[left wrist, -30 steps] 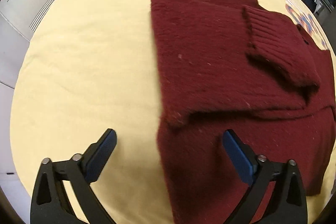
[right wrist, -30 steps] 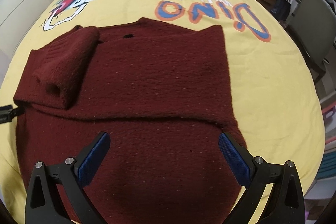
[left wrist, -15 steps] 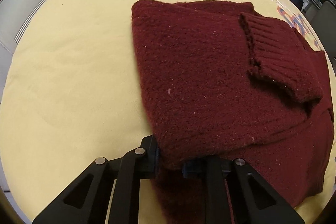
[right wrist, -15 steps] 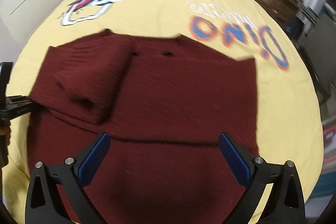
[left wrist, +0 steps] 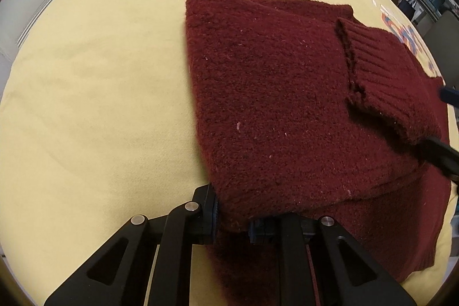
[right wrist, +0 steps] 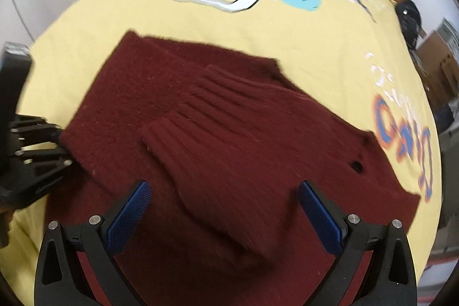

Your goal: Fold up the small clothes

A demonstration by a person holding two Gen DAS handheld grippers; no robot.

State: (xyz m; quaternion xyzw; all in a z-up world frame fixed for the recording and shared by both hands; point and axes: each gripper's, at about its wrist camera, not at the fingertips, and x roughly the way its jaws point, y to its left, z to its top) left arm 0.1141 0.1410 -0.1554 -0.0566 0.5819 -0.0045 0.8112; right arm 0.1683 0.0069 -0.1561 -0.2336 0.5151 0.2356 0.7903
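Left gripper (left wrist: 232, 222) pinches the sweater's (left wrist: 287, 111) near fold edge; right gripper (right wrist: 226, 214) hangs spread above it.

The dark red sweater lies partly folded on the yellow bedspread (left wrist: 94, 93), a ribbed sleeve (left wrist: 384, 76) laid across its top. The left gripper points steeply down at the bed, its pads pressed together on the folded edge at the sweater's left corner, cloth bunched between them. The right gripper also tilts steeply down, rolled to one side, its blue pads (right wrist: 129, 217) wide apart over the sweater's middle with nothing between them. From the right view the left gripper (right wrist: 61, 148) shows at the sweater's left edge.
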